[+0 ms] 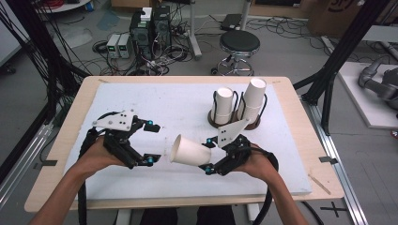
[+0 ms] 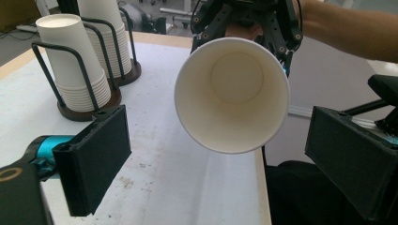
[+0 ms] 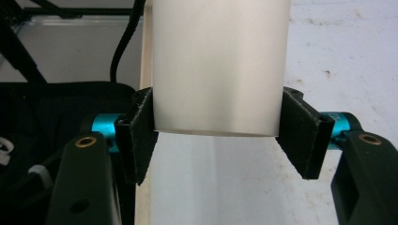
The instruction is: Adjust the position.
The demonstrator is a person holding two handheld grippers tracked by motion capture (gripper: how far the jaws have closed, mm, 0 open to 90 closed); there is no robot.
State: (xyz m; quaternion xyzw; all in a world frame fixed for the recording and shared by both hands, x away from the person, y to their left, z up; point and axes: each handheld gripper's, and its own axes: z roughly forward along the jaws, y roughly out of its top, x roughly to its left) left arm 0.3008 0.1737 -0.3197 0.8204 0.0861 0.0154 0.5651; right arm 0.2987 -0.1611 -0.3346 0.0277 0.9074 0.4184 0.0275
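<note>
Sideways, the paper cup (image 1: pixel 190 151) sits clamped in the right gripper (image 1: pixel 210 154), facing the wide-apart left gripper (image 1: pixel 151 143).

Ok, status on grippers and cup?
Right gripper shut on cup, mouth toward left gripper, open. Nothing between them.

Both forearms in from the near edge, tongs turned toward each other

The left tongs (image 1: pixel 150 143) stand wide apart with nothing between the pads; the right tongs (image 1: pixel 208 154) are clamped on a paper cup (image 1: pixel 190 151), held lying level and pointing left.
</note>
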